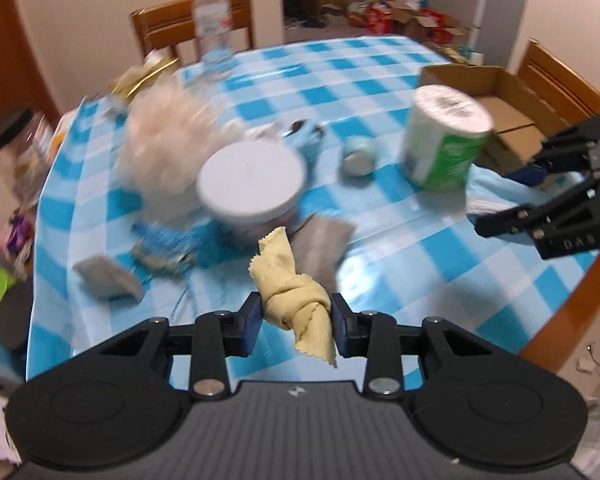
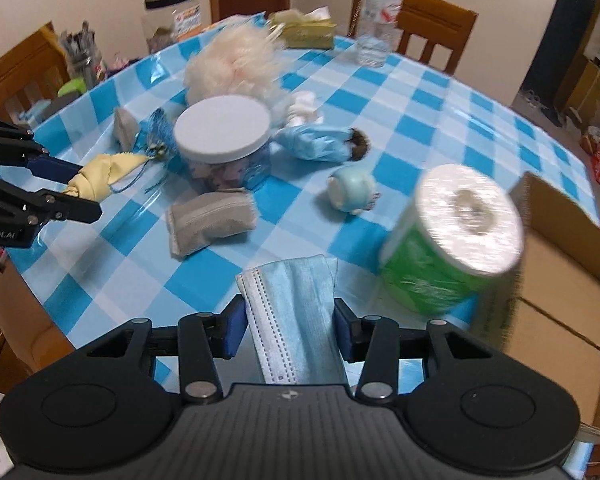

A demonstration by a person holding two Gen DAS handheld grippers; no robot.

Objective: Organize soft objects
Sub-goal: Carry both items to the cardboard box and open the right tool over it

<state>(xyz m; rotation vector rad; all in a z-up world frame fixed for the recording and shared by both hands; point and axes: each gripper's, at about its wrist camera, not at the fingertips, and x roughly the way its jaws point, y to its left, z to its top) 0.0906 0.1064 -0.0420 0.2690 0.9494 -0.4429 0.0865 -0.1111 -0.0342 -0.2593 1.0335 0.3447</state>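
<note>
My left gripper (image 1: pixel 298 320) is shut on a knotted yellow cloth (image 1: pixel 288 284), held above the checked table; it also shows in the right wrist view (image 2: pixel 96 178). My right gripper (image 2: pixel 290 324) is shut on a folded blue face mask (image 2: pixel 296 312), near the table's front edge; the gripper shows at the right of the left wrist view (image 1: pixel 512 200). A fluffy cream plush (image 2: pixel 236 64), a grey pouch (image 2: pixel 212 218), a blue doll (image 2: pixel 320 144) and a small pale blue toy (image 2: pixel 350 190) lie on the table.
An open cardboard box (image 2: pixel 564 272) stands at the right, a green-wrapped paper roll (image 2: pixel 452 236) beside it. A white-lidded jar (image 2: pixel 222 136), a water bottle (image 2: pixel 378 20), a tissue pack (image 2: pixel 304 28) and a clear jar (image 2: pixel 172 16) stand further back. Wooden chairs surround the table.
</note>
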